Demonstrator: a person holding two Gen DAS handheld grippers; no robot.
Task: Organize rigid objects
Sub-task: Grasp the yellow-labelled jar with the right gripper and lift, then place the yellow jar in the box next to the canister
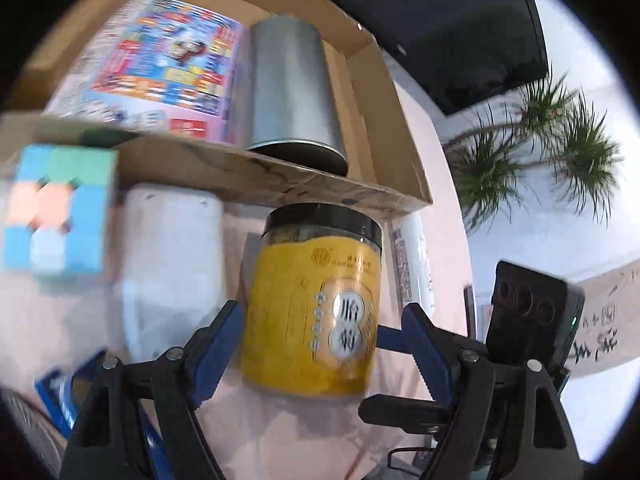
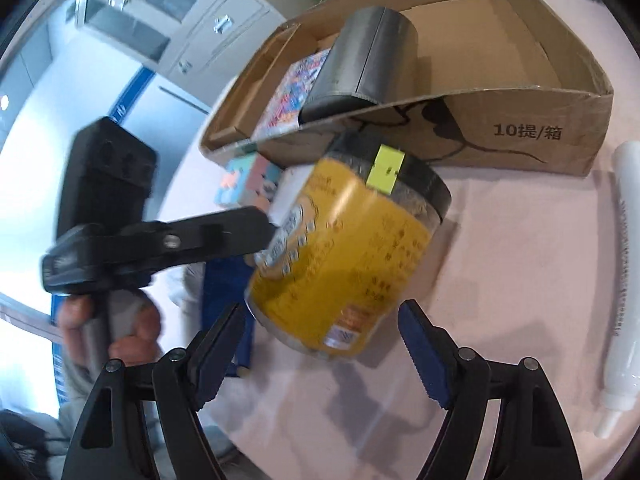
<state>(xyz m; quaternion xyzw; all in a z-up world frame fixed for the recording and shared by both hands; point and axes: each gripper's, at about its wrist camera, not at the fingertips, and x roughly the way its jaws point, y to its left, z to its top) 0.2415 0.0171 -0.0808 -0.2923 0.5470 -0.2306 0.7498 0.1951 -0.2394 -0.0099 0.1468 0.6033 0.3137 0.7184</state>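
A yellow-labelled jar with a black lid [image 1: 316,308] is tilted above the pink table; it also shows in the right wrist view [image 2: 348,260]. My left gripper [image 1: 320,340] has its fingers spread on either side of the jar; its left pad touches the jar, the right pad stands apart. In the right wrist view the left gripper [image 2: 256,224] reaches the jar from the left. My right gripper [image 2: 320,336] is open with the jar's base between its fingers, not touching. The cardboard box [image 2: 520,132] holds a grey metal can [image 1: 292,88] and a colourful box [image 1: 164,64].
A pastel cube puzzle [image 1: 56,208] and a white device [image 1: 172,256] lie in front of the box. A white tube [image 2: 624,288] lies to the right on the table. A potted plant [image 1: 536,144] and a dark screen stand beyond the table.
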